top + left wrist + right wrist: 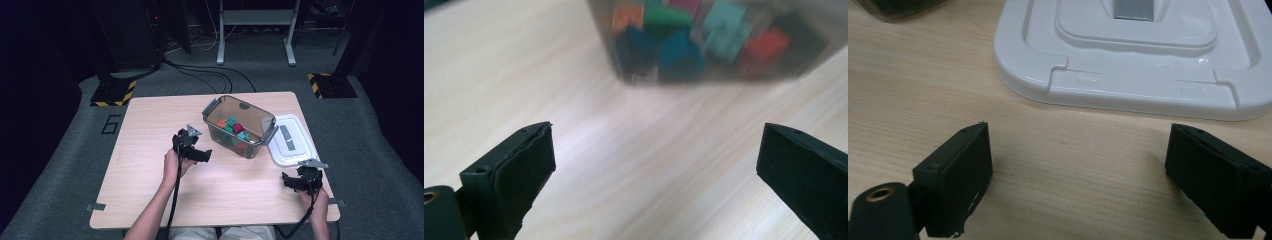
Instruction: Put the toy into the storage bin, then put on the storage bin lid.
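Note:
A clear plastic box [239, 125] stands at the middle back of the wooden table [150, 125], holding several coloured blocks [233, 128]. Its white lid [292, 141] lies flat on the table just right of it. My left gripper [200, 155] hovers left of the box, open and empty; the left gripper view has the box [709, 40] and blocks blurred just beyond the jaws [654, 155]. My right gripper [295, 180] sits near the front right edge, open and empty, with the lid [1133, 60] close ahead of its jaws [1078, 165].
Bare wood spreads across the left half and front middle of the table. Grey carpet surrounds it. Black and yellow weighted stands [112, 92] and cables lie on the floor behind, with a white frame [255, 30] at the back.

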Action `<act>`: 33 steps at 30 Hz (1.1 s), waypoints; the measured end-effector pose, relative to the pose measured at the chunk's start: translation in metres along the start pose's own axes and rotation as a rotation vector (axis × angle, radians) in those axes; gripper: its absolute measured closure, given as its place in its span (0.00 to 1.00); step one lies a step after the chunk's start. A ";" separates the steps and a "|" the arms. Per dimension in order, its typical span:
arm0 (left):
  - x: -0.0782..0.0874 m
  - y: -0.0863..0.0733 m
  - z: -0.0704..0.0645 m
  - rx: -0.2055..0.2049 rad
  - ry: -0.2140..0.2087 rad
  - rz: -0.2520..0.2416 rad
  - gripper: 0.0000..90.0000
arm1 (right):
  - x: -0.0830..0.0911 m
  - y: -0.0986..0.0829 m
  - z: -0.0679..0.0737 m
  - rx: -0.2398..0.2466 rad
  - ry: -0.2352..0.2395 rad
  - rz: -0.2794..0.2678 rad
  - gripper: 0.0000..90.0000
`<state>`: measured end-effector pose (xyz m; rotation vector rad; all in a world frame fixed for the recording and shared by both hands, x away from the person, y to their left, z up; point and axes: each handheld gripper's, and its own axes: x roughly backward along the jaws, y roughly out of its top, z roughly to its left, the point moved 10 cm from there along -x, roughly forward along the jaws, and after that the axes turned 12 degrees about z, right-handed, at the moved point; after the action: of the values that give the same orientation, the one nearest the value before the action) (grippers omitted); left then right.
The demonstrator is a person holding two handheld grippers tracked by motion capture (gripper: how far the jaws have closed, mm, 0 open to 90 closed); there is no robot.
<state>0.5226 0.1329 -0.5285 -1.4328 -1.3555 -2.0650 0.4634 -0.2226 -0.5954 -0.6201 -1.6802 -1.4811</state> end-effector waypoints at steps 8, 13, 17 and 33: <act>-0.026 -0.054 0.007 0.060 -0.011 0.057 0.00 | 0.000 -0.002 0.010 0.068 0.041 0.011 0.06; -0.029 -0.069 0.012 0.087 0.002 0.056 0.00 | -0.002 -0.002 0.008 0.045 0.023 0.023 0.00; -0.033 -0.075 0.008 0.084 0.021 0.040 0.00 | -0.001 -0.003 0.009 0.059 0.015 0.025 0.00; -0.035 -0.079 0.007 0.104 -0.007 -0.013 0.00 | 0.015 0.015 0.001 0.070 0.075 -0.010 0.00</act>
<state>0.4904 0.1705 -0.5999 -1.3934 -1.4559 -1.9682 0.4661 -0.2206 -0.5744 -0.5134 -1.6721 -1.4287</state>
